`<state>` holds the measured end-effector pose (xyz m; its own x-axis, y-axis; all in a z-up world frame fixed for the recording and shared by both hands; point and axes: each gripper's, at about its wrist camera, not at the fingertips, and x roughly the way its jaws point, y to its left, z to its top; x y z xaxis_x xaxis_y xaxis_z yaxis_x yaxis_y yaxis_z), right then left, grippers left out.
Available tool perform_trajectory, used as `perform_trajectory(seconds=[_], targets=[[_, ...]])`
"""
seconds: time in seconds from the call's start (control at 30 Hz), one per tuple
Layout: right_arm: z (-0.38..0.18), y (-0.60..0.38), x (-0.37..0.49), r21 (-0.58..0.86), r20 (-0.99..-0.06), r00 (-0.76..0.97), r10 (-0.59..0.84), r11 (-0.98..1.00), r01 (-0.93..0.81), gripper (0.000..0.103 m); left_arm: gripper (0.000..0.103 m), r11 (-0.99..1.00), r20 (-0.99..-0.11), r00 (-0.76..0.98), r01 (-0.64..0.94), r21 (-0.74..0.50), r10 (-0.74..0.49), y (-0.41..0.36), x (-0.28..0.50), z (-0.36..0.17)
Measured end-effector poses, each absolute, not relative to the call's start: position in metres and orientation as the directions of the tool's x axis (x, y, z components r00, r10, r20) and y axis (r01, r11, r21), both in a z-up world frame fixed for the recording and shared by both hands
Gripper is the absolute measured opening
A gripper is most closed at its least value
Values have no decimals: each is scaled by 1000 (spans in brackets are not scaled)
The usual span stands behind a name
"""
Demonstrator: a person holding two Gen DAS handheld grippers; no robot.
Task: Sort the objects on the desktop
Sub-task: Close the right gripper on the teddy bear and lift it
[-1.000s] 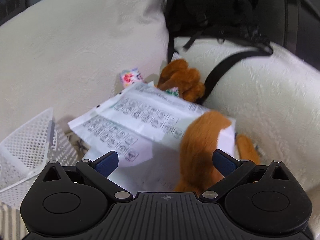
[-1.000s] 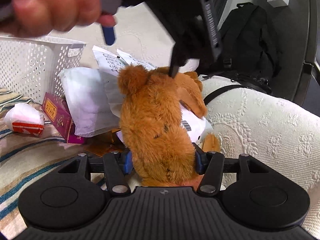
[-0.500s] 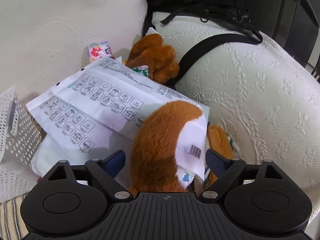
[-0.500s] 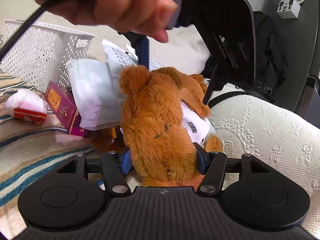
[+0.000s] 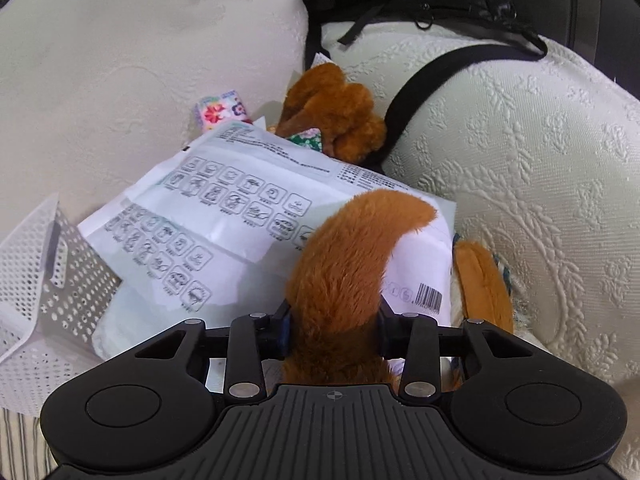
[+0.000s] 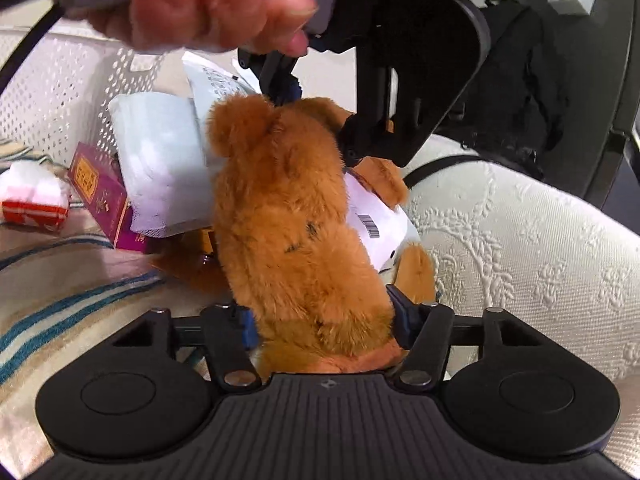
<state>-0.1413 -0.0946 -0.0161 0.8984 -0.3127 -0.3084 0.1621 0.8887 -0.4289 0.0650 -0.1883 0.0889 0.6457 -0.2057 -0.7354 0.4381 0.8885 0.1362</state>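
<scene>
In the left wrist view, a white perforated basket [image 5: 44, 280] sits at the left edge of the frame, and just right of it white printed packets [image 5: 224, 216] lie stacked across the middle, one overlapping the other. A small floral box [image 5: 220, 110] peeks out above them against the cream cushion [image 5: 120, 60]. At lower centre the left claw [image 5: 334, 326] is closed narrow on the brown plush toy [image 5: 344, 276], its blue pads pressed into the fur on both sides; a second brown plush [image 5: 340, 120] lies above, beside a black strap [image 5: 440, 76] that runs over the embossed cream cover [image 5: 540, 200] at the right. In the right wrist view, a white-and-red packet [image 6: 32, 200] rests at the far left on a striped cloth [image 6: 80, 292], next to a purple box [image 6: 100, 196] and a white padded pack [image 6: 164, 168]. At centre the right claw [image 6: 324, 328] grips the plush toy [image 6: 296, 220] at its lower end — fur bulges between the pads. Above it, in the upper part of the frame, a hand [image 6: 216, 4] holds the other claw [image 6: 316, 120], which pinches the toy's top. A black backpack [image 6: 520, 92] fills the upper right.
</scene>
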Motion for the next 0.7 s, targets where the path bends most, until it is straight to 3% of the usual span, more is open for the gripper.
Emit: perform_trajectory(seconds=[0.1, 0.23, 0.37, 0.47, 0.53, 0.7], targets=[[-11, -94, -147, -408, -281, 917, -284, 900, 154, 62, 38, 895, -713, 668, 427, 131, -214, -179, 57, 96], [-3, -83, -163, -415, -178, 954, -240, 898, 148, 62, 38, 913, -671, 705, 395, 105, -228, -155, 44, 114], [-3, -68, -167, -493, -98, 975, -202, 861, 128, 62, 38, 931, -658, 720, 357, 79, -220, -127, 37, 125], [-14, -53, -156, -575, -133, 970, -204, 813, 92, 70, 38, 947, -679, 713, 310, 82, -174, -114, 43, 112], [-20, -50, -147, -598, -191, 966, -176, 801, 27, 89, 36, 961, -701, 701, 264, 81, -133, -106, 53, 98], [2, -71, -154, -399, -279, 960, 30, 905, -144, 90, 35, 981, -722, 678, 193, -5, -137, -74, 72, 82]])
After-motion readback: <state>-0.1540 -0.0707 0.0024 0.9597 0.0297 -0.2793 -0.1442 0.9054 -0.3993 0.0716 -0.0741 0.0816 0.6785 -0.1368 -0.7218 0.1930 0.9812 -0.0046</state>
